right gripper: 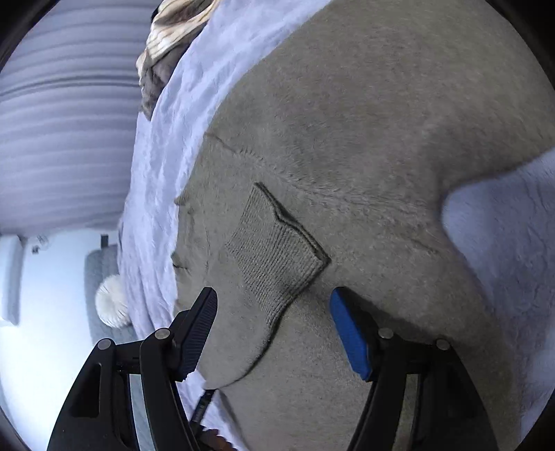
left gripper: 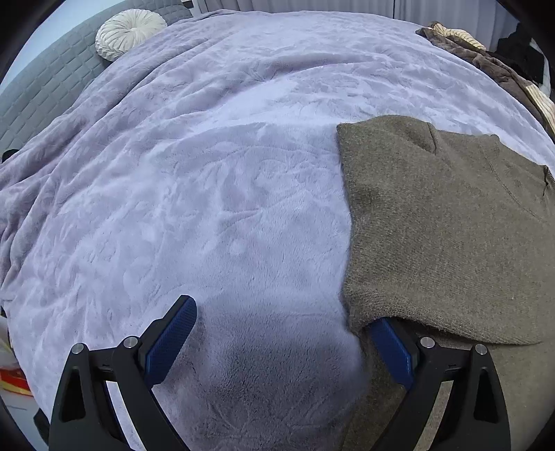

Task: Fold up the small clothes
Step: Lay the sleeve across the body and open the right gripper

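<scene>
A grey-brown knit sweater (left gripper: pixel 444 222) lies on the lilac fleece blanket (left gripper: pixel 208 194) at the right, partly folded over itself. My left gripper (left gripper: pixel 281 329) is open at the sweater's near left edge; its right finger (left gripper: pixel 392 350) sits under the folded layer, its left finger (left gripper: pixel 170 340) over bare blanket. In the right wrist view the sweater (right gripper: pixel 364 121) fills the frame, with a ribbed cuff (right gripper: pixel 274 256) lying on it. My right gripper (right gripper: pixel 274 322) is open just above the sweater, its fingers either side of the cuff's near end.
A round white pleated cushion (left gripper: pixel 128 33) lies at the far left by the grey quilted headboard (left gripper: pixel 41 90). A brown and cream bundle of fabric (left gripper: pixel 485 59) lies at the bed's far right edge. Red items (left gripper: pixel 14 380) sit off the bed's left side.
</scene>
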